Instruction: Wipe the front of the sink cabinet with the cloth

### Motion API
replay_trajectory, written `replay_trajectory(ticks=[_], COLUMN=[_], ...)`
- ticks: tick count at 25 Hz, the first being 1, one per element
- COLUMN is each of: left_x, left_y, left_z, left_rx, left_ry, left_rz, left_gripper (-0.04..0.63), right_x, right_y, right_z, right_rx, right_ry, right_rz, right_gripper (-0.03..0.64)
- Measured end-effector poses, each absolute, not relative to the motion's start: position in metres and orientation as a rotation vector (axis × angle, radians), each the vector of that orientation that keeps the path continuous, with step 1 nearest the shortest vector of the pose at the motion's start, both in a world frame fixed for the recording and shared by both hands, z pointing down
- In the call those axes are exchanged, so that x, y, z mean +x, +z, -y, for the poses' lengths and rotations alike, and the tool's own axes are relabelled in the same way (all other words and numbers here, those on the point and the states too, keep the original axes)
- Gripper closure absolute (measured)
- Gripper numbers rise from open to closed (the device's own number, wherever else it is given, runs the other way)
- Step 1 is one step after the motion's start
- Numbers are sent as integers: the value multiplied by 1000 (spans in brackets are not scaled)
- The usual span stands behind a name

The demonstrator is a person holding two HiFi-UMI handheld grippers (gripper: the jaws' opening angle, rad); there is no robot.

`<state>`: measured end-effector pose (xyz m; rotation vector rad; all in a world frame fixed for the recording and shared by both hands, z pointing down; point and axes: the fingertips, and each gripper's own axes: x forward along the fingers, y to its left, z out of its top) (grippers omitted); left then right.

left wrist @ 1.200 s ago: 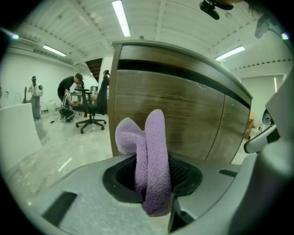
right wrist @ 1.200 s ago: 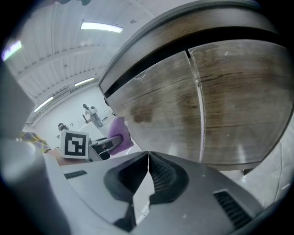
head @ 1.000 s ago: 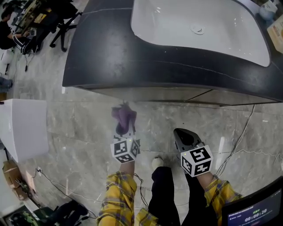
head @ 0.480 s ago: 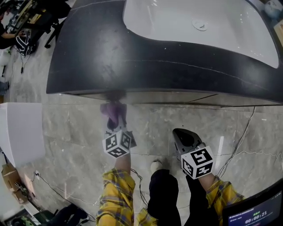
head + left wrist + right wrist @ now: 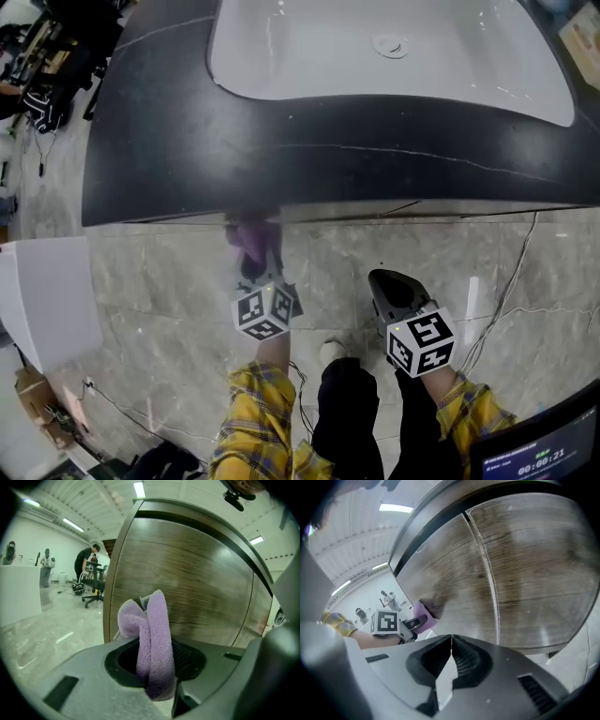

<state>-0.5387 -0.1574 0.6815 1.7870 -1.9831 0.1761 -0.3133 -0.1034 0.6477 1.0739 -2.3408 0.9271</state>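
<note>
A purple cloth [image 5: 248,240] [image 5: 152,656] [image 5: 421,617] is clamped in my left gripper [image 5: 255,266] [image 5: 154,667], and its folded end lies against the wood-grain front of the sink cabinet [image 5: 187,588] [image 5: 525,573], just under the dark countertop [image 5: 187,141]. The cloth touches the left door, near the cabinet's left edge. My right gripper [image 5: 389,292] [image 5: 451,641] hangs lower, in front of the seam between the doors, with its jaws closed together and nothing between them. The white basin [image 5: 375,47] sits in the countertop above.
A white panel [image 5: 47,291] stands on the marble floor to the left. Cables [image 5: 506,291] trail on the floor at the right. A monitor corner [image 5: 544,450] shows at the bottom right. People and office chairs [image 5: 89,573] are far off to the left.
My left gripper has carried the cloth forward from mid-air until it meets the cabinet front under the countertop edge. The right gripper has stayed in place.
</note>
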Motion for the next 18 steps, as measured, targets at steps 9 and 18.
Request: replay_trajectory(ticks=[9, 18], left_x=[-484, -429], left_y=[678, 672], left_z=[161, 164], left_rx=[1826, 1869], left_ry=[159, 158], left_rz=[1913, 1843], left_gripper=[483, 483], right_x=[-283, -256], right_y=[643, 640], right_z=[98, 89], right_rx=[1128, 1184], right_ry=[962, 1010], right_rz=[2325, 2307], right_gripper=[611, 611])
